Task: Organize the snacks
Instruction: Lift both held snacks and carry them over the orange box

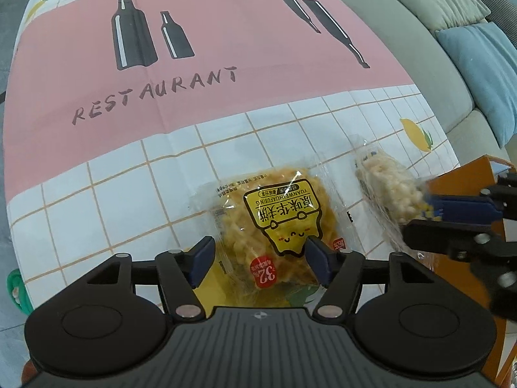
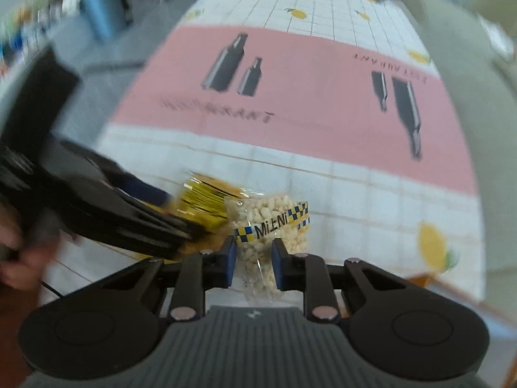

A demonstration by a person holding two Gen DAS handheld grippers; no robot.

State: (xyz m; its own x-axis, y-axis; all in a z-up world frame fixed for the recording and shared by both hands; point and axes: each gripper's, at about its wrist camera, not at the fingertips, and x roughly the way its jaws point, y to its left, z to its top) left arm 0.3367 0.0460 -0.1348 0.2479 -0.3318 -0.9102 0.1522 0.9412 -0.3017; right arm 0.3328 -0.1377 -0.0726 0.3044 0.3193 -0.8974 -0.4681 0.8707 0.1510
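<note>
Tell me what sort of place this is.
Probably a home living room: a low table under a printed tablecloth beside a grey sofa with a blue cushion, snack packets lying on it.

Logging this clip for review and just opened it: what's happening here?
A person is sorting snack packs on a table covered with a pink "RESTAURANT" tablecloth, holding one claw in each hand. The left claw straddles a yellow-labelled pack of fried snack, fingers at its sides; a firm grip isn't clear. The right claw is shut on a clear MiNi puffed-rice pack, held just beside the yellow one. The right view is motion-blurred.
</note>
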